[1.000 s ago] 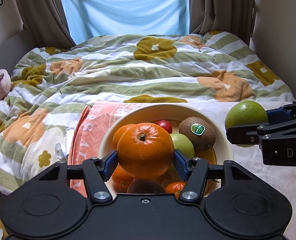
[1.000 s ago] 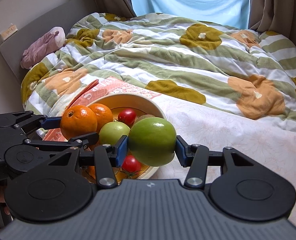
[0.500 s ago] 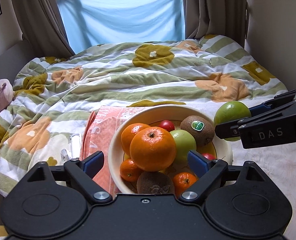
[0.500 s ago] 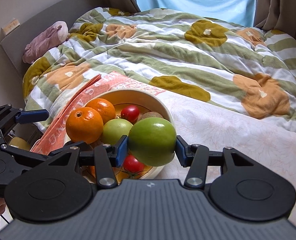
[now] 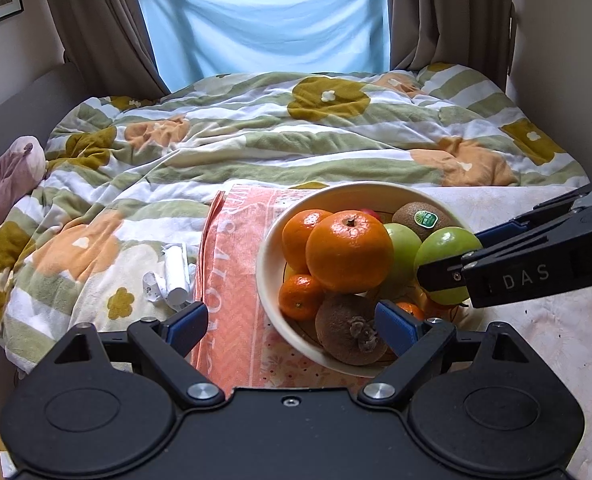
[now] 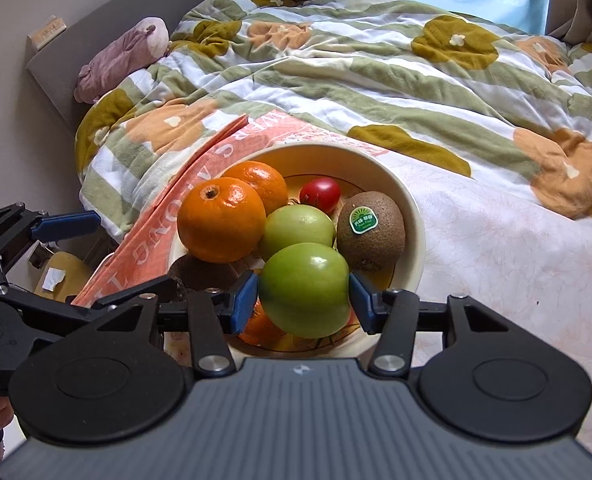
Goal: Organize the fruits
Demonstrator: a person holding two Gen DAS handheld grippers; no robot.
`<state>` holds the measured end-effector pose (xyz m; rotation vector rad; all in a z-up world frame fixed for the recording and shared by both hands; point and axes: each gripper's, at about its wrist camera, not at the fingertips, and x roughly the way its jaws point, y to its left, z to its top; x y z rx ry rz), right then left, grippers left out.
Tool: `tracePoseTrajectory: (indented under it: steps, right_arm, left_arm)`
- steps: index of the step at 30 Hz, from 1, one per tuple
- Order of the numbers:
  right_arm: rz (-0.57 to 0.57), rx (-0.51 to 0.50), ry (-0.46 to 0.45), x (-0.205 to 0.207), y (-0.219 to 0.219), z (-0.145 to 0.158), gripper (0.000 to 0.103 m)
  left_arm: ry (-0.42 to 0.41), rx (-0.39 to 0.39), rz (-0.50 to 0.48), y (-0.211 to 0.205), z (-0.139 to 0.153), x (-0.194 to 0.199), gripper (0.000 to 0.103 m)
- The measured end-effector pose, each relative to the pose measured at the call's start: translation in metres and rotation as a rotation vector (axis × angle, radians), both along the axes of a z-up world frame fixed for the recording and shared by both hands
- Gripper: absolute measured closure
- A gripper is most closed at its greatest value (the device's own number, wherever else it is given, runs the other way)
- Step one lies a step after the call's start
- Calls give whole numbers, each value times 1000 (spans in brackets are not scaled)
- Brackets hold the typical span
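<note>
My right gripper (image 6: pixel 304 298) holds the apple (image 6: pixel 304 289); lower slowly into the bowl (image 6: pixel 414 216), maybe nearly touching. Left gripper (image 5: pixel 291 322) wide.

floral duvet (image 5: pixel 296 148), blue curtain (image 5: pixel 263 20), pink cloth (image 5: pixel 235 280)

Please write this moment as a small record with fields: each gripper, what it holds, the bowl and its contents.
left gripper: open, empty, near the bowl
right gripper: shut on green apple, over the bowl
bowl: cream, on an orange cloth on the bed
in bowl: large orange, second green apple, stickered kiwi, red tomato
</note>
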<state>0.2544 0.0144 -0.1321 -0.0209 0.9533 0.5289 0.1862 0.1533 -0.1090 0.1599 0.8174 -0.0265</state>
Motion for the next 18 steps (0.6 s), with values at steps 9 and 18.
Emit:
tracePoseTrajectory:
  steps: [9,18]
  right_arm:
    - [-67,-24,-35,0,-3,10,0]
    - [-161,-26,-102,-24,-21,49,0]
  left_arm:
    - [-15,-3,-28,1,5,-1,10]
    - [-41,-18,-26,-2,27,-13,10]
